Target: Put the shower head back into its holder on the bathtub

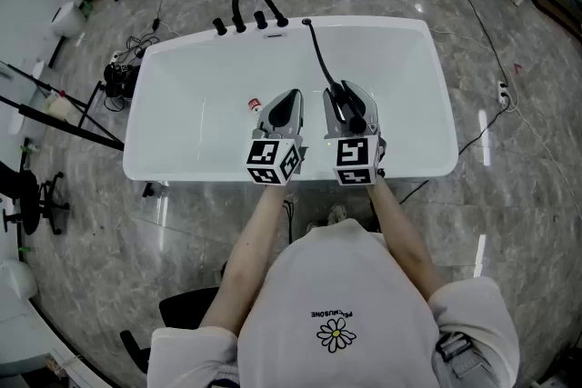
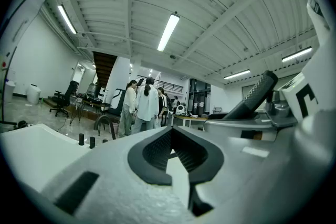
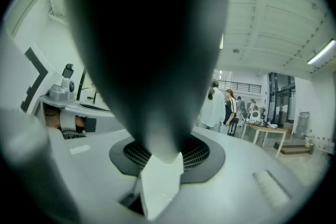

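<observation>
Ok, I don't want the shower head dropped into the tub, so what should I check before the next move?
1. Right tool grips the shower head: ok, the dark handle sits clamped between its jaws.
2. Left tool free to help: ok, shut with nothing in it.
3. Hose unsnagged: ok, it runs straight to the far rim of the bathtub, clear of the faucet.
4. Holder located: cannot tell, no view shows it plainly.
5. Both tools over the tub: ok.
</observation>
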Demonstrator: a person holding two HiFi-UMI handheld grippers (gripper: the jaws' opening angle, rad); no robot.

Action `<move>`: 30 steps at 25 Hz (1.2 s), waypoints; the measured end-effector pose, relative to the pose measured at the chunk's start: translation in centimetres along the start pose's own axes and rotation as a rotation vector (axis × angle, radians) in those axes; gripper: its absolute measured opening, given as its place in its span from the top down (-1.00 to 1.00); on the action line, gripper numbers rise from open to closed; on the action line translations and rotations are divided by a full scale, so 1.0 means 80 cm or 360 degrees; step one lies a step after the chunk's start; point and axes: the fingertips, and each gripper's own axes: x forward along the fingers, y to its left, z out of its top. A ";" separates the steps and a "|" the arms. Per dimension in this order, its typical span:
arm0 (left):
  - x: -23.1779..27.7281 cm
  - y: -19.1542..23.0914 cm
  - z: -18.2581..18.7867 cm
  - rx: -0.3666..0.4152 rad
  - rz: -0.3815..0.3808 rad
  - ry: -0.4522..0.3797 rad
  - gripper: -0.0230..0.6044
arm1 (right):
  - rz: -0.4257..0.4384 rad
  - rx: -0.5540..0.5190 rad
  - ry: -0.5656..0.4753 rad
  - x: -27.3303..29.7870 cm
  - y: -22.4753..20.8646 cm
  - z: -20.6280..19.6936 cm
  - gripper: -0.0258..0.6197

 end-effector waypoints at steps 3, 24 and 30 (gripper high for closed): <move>-0.004 0.001 0.001 0.0009 0.0007 -0.0007 0.93 | 0.0001 -0.0011 -0.0005 0.001 -0.002 0.001 0.52; 0.035 0.039 0.002 -0.0020 0.0046 -0.0038 0.93 | 0.0065 0.0026 -0.0078 0.045 -0.018 0.011 0.52; 0.061 0.068 -0.001 -0.0029 0.0022 -0.0016 0.93 | 0.0030 0.0039 -0.0061 0.083 -0.026 0.014 0.52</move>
